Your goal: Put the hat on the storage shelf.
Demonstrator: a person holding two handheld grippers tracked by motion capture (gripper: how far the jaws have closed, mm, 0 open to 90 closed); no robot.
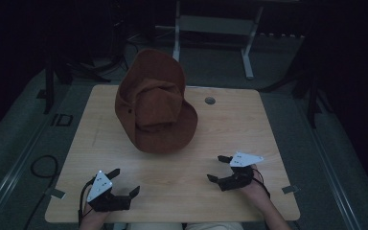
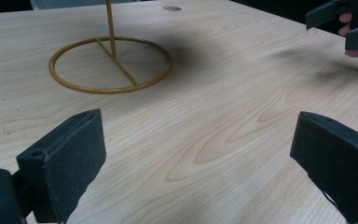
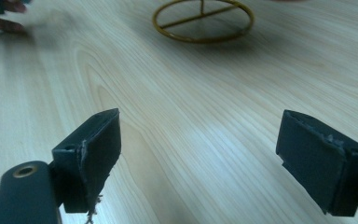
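Observation:
A brown brimmed hat point(image 1: 154, 103) hangs on a stand above the middle of the wooden table point(image 1: 230, 124). The stand's gold ring base point(image 2: 110, 65) rests on the wood, with a thin upright rod; it also appears as the ring base point(image 3: 203, 19) in the right gripper view. My left gripper point(image 1: 124, 182) sits near the front left edge, open and holding nothing. My right gripper point(image 1: 218, 168) is at the front right, open, nothing between its jaws. Both point toward the hat from well short of it. In the left gripper view the right gripper point(image 2: 342, 21) appears far off.
A round cable hole point(image 1: 210, 100) sits in the table behind the hat. Beyond the table stand a white desk frame point(image 1: 215, 28) and dark chair legs. A black cable loop point(image 1: 45, 167) lies on the floor at left. The room is dim.

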